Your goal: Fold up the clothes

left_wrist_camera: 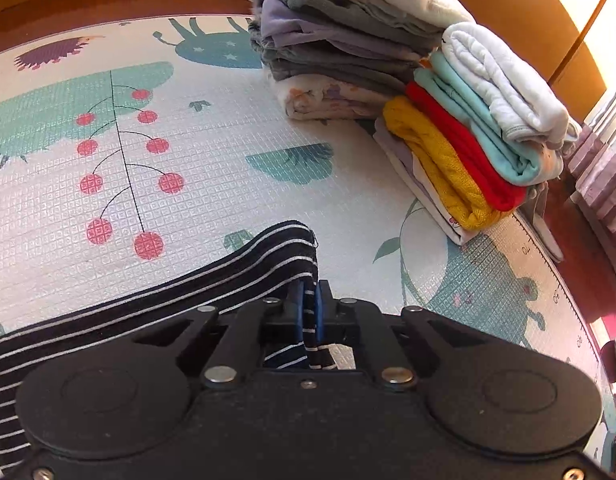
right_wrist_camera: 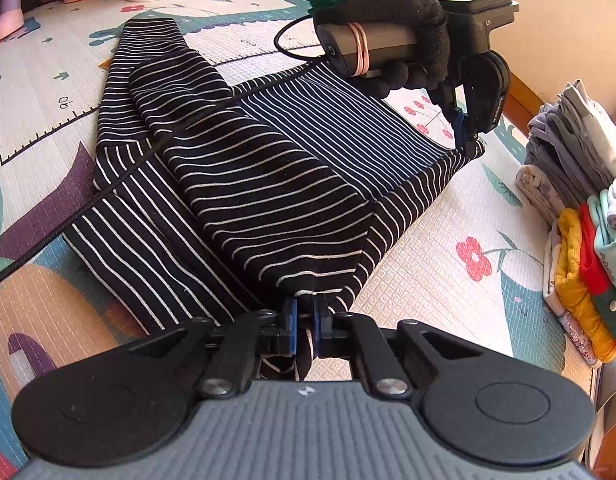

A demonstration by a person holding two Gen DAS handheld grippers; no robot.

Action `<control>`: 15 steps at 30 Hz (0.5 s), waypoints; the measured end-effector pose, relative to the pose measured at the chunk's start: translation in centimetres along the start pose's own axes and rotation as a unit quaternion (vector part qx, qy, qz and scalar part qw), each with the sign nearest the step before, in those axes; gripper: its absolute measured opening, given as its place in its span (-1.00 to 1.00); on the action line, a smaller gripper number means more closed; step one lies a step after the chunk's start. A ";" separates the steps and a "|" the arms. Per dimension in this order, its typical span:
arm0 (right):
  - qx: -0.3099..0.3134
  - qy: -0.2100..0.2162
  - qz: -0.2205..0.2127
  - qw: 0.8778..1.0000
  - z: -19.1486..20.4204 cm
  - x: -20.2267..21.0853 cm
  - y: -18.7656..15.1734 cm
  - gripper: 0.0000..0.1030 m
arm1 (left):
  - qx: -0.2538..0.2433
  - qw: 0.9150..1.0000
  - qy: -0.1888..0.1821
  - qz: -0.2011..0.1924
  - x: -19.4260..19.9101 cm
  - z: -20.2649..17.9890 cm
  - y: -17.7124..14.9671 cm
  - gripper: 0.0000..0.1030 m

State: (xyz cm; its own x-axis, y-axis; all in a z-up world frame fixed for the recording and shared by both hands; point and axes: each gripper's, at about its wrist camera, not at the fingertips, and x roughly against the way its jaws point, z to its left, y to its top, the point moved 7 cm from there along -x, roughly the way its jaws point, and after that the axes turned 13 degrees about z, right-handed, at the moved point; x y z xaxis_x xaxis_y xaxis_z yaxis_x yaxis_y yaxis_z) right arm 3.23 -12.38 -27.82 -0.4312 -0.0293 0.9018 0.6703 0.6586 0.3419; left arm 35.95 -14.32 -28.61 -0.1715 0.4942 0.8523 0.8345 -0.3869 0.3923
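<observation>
Here, both tools, left tool (left_wrist_camera: 308, 304) & right tool (right_wrist_camera: 303, 316), pinching striped garment (right_wrist_camera: 267, 168), tips hidden by cloth.

floor: patterned play mat (left_wrist_camera: 211, 128) | wall: wood panelling (left_wrist_camera: 508, 4) | light: sunlit, upper right

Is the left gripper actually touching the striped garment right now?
Touching. The left wrist view shows the left gripper with striped garment fabric pinched between its blue pads.
</observation>
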 end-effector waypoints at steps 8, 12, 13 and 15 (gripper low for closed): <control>0.010 0.018 -0.005 1.000 0.7 0.3 0.2 -0.82 | 0.144 0.988 -0.050 -0.031 0.6 5.1 -2.5 -0.94; 0.012 0.026 -0.004 1.000 1.0 0.2 0.3 -0.82 | 0.166 0.984 -0.051 -0.035 0.3 6.1 -2.8 -0.94; 0.013 0.028 -0.004 1.000 1.1 0.2 0.4 -0.82 | 0.166 0.984 -0.047 -0.033 0.1 6.3 -2.9 -0.94; 0.011 0.032 -0.001 0.999 1.2 0.0 0.4 -0.82 | 0.168 0.985 -0.039 -0.028 -0.4 6.6 -3.0 -0.94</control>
State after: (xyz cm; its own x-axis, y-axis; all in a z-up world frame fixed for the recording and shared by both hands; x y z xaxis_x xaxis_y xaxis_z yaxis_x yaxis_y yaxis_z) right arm 2.76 -11.28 -27.97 -0.3925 -0.0782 0.9164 0.6553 0.6754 0.3383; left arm 36.97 -8.23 -32.39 -0.1929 0.5716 0.7975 0.9532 -0.0836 0.2905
